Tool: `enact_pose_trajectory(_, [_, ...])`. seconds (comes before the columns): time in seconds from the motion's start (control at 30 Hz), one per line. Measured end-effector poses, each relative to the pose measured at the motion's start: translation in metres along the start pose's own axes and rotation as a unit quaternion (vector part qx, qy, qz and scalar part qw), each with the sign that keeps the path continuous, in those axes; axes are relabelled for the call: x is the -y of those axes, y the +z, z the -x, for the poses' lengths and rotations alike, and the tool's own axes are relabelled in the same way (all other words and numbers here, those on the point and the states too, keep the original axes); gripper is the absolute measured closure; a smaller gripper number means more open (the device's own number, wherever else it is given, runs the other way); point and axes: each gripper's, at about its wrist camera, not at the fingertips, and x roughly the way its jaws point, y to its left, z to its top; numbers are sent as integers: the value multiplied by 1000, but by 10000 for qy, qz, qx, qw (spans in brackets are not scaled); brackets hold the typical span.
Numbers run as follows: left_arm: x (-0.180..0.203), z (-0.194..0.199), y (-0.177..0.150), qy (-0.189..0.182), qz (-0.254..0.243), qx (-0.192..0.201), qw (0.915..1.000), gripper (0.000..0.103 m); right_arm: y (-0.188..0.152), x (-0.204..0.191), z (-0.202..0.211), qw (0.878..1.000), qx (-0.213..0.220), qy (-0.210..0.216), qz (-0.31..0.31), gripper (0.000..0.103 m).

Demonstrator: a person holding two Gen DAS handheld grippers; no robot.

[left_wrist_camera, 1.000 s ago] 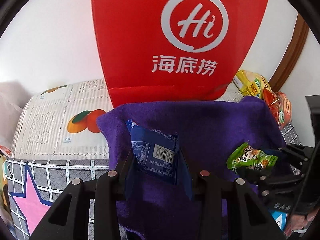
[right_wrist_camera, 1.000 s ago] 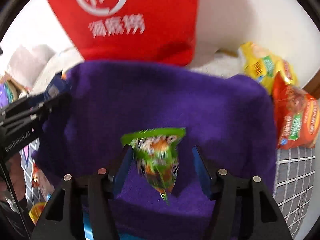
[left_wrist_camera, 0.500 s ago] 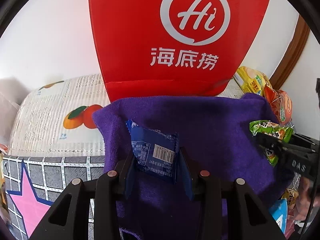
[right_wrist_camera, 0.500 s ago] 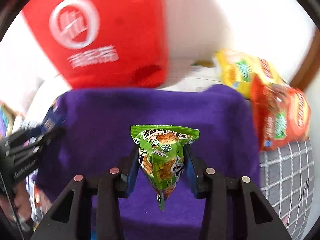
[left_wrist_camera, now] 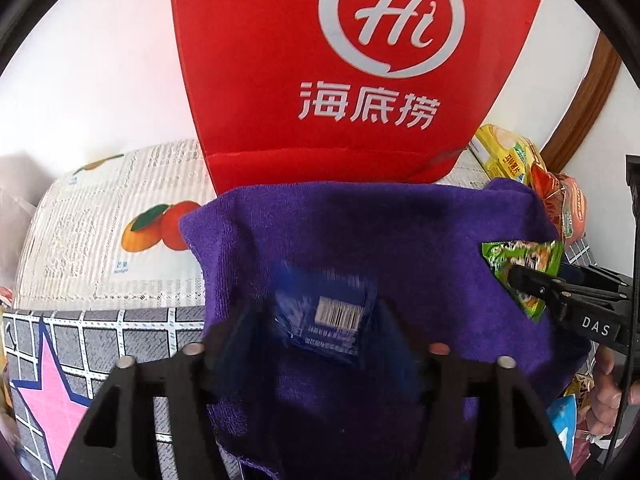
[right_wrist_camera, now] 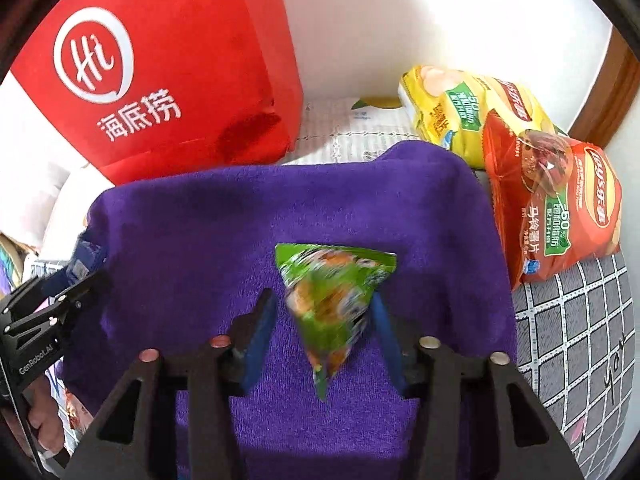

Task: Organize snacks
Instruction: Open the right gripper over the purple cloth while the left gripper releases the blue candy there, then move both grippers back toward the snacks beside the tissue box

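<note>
- Left tool (left_wrist_camera: pixel 320 320): jaws just opened, blurred blue foil packet (left_wrist_camera: pixel 326 314) loose between them over purple towel (left_wrist_camera: pixel 360 232).
- Right tool (right_wrist_camera: pixel 322 316): jaws just widened around the green triangular snack pouch (right_wrist_camera: pixel 334 304).
- Risk: both released mid-air, so either may bounce off the towel.

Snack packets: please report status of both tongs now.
Left tongs just opened, blue packet loose between. Right tongs opening, green packet slipping onto purple towel. Nothing blocking.
</note>
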Motion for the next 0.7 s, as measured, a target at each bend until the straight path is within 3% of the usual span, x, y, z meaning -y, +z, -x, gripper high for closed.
enact_pose_trajectory(0.23, [3,22,2,130,-46,263,9996,39,-1,-10,34,9987,508,98,27,47])
enact_pose_trajectory(0.37, [9,41,3,343,-138,529,9979,39,-8,-24,63,9961,837,-69,286,47])
enact_pose_trajectory(0.47, [12,59,-3,513,-182,685,9962,39,-23,-30,88,9932,1118,-158,269,47])
enact_pose_trajectory(0.7, [4,111,-36,605,-181,837,9945,39,-71,-23,134,9910,1288,-186,313,46])
